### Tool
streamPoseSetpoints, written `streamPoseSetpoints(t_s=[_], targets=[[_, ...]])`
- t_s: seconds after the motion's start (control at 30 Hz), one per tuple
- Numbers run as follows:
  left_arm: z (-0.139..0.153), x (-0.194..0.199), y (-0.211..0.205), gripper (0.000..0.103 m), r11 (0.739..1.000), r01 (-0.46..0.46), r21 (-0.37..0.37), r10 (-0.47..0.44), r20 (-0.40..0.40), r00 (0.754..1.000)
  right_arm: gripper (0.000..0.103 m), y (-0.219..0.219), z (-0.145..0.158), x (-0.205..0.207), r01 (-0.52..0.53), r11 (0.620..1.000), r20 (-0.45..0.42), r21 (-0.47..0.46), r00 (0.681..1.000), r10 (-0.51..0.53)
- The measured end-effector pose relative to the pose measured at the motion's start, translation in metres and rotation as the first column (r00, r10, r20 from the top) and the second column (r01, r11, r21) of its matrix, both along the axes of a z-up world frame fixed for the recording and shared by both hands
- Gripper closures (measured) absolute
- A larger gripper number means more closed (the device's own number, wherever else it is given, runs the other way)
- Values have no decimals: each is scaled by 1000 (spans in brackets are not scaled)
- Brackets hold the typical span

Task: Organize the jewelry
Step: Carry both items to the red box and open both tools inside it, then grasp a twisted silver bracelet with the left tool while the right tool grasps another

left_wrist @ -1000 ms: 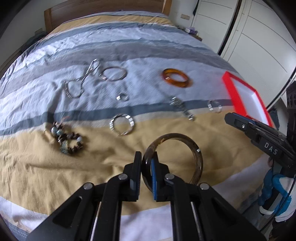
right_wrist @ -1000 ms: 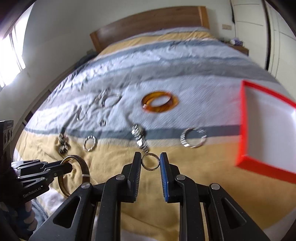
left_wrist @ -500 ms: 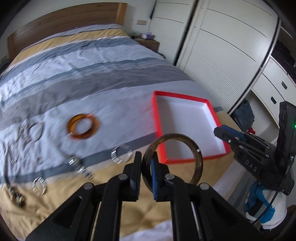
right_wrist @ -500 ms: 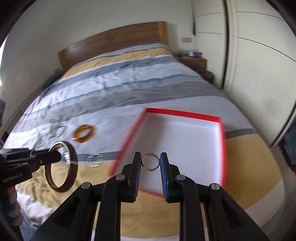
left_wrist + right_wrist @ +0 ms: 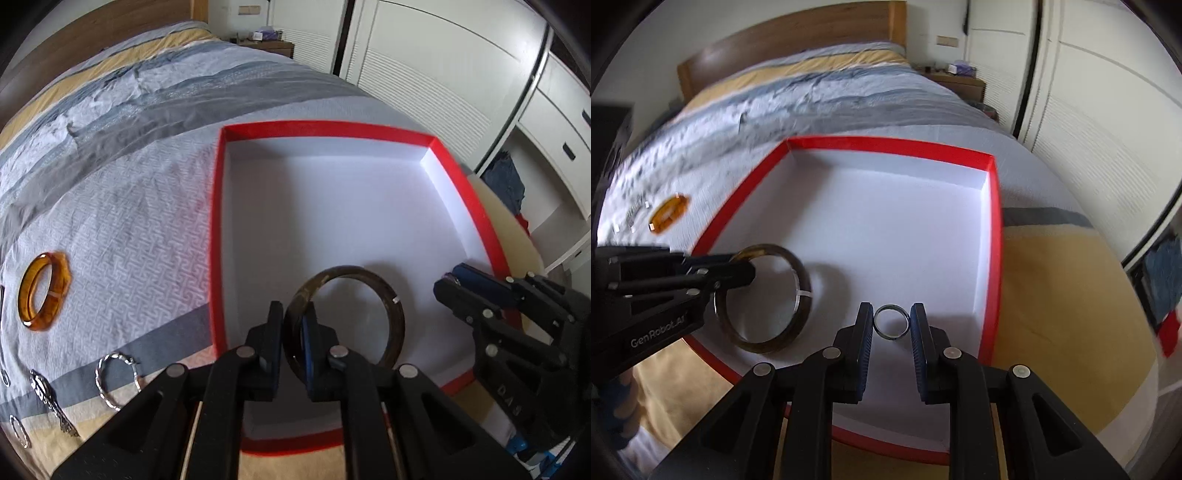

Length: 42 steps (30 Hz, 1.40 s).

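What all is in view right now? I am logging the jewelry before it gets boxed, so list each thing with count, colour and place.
box: 1, red rim, white inside, on the bed.
dark bangle: 1, brown, held over the box.
small ring: 1, silver, held over the box.
amber bangle: 1, orange, on the bedspread left of the box.
silver bracelets: 2, near edge of the bedspread.
metal chain: 1, silver, between those bracelets.
bedspread: 1, grey, white and yellow stripes.
wardrobe: 1, white, right.
left gripper: black, shut on the dark bangle.
right gripper: black, shut on the small ring.
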State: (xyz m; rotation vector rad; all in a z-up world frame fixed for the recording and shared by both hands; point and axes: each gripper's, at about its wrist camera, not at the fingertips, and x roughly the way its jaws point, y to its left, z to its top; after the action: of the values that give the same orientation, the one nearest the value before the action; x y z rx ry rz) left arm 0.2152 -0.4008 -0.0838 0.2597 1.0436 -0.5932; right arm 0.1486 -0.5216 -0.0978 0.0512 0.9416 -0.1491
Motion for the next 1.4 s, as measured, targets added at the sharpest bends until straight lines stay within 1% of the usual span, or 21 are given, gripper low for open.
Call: streamPoseSetpoints(t_s=[0.07, 0.1, 0.17, 0.23, 0.37, 0.5, 0.67, 0.77, 0.87, 1.0, 1.07, 1.17, 1.27, 1.37, 1.4], targets=[[0, -4, -1, 93, 1000, 2, 11, -2, 27, 1000, 81, 1, -2, 0, -1, 1000, -5, -21, 1000, 1], [0, -5, 0, 93, 1000, 0, 5, 0, 26, 1000, 80, 2, -2, 0, 0, 1000, -8, -30, 1000, -1], [3, -6, 3, 92, 1000, 2, -13, -2, 13, 1000, 72, 2, 0, -2, 8, 999, -10, -46, 1000, -8], [10, -9, 9, 91, 1000, -3, -16, 4, 26, 1000, 64, 3, 8, -7, 16, 998, -6, -54, 1000, -16], [36, -23, 30, 90, 999, -26, -46, 28, 59, 998, 63, 9, 35, -23, 31, 998, 24, -57, 999, -30], [69, -50, 59, 90, 996, -53, -75, 60, 92, 994, 63, 26, 70, -51, 44, 999, 68, -25, 997, -42], [107, -92, 104, 89, 996, -76, -50, 81, 118, 990, 63, 68, 110, -89, 28, 999, 120, 32, 992, -32], [129, -113, 141, 89, 993, -110, -45, 115, 149, 982, 63, 100, 131, -110, 9, 998, 151, 67, 988, -19], [148, -134, 186, 89, 988, -150, -39, 155, 190, 969, 63, 134, 149, -132, -28, 996, 176, 80, 984, 14], [166, -150, 242, 89, 977, -208, -51, 214, 214, 953, 63, 171, 170, -150, -66, 994, 207, 84, 977, 48], [178, -159, 275, 89, 967, -248, -65, 257, 233, 938, 63, 190, 181, -161, -85, 993, 226, 84, 972, 64], [192, -172, 313, 89, 954, -289, -77, 299, 261, 918, 63, 217, 197, -174, -113, 990, 251, 79, 964, 90], [209, -185, 357, 89, 935, -341, -100, 355, 291, 888, 63, 238, 209, -188, -134, 988, 268, 78, 957, 109], [221, -199, 391, 89, 918, -377, -125, 397, 310, 864, 63, 255, 218, -201, -150, 986, 281, 70, 952, 125], [223, -203, 398, 89, 915, -381, -129, 402, 316, 859, 63, 261, 222, -206, -156, 986, 284, 65, 950, 132]])
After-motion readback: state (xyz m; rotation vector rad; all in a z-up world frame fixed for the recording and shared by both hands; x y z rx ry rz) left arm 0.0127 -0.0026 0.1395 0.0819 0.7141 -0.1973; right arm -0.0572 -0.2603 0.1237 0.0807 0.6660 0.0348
